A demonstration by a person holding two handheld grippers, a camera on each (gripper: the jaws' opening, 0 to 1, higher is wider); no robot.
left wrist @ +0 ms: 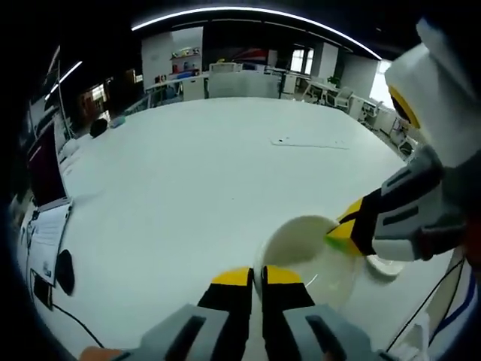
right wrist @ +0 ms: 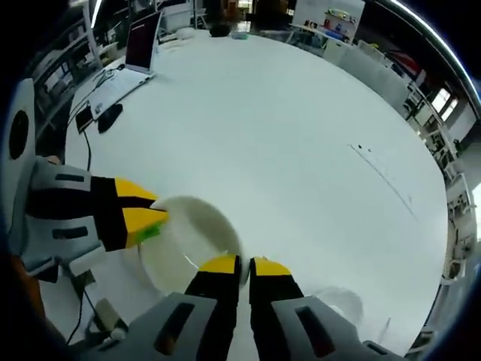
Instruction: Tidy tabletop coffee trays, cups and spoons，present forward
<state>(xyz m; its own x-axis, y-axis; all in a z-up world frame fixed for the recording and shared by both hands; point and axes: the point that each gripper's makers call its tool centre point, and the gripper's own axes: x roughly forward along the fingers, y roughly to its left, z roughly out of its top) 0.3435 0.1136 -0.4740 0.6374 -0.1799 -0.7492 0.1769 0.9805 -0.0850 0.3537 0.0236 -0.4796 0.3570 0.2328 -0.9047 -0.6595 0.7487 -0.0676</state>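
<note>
While both my claws meet at the white cup (left wrist: 304, 256), it sits tilted above the near edge of the big white table (left wrist: 203, 173), its open mouth turned partly toward my left gripper view. My left gripper (left wrist: 255, 277) has its yellow-tipped jaws drawn close together on the cup's near rim, with only a thin slit between them, pinching the wall. My right gripper (left wrist: 347, 229) comes in from the right of that view and clamps the far-right edge of the rim, a bit of green showing at its tip. In my right gripper view the same hold reads mirrored: my right gripper's (right wrist: 239, 265) jaws nearly shut on the cup (right wrist: 192, 241) rim at near centre, the left gripper (right wrist: 146, 214) reaching in from the left onto the opposite edge. A small white saucer-like piece (left wrist: 385, 267) lies on the table just right of the cup, partly hidden. Far left on the table: an open laptop (right wrist: 129, 64), a dark mouse (right wrist: 110, 116), cables. Office desks stand in the far background.
</note>
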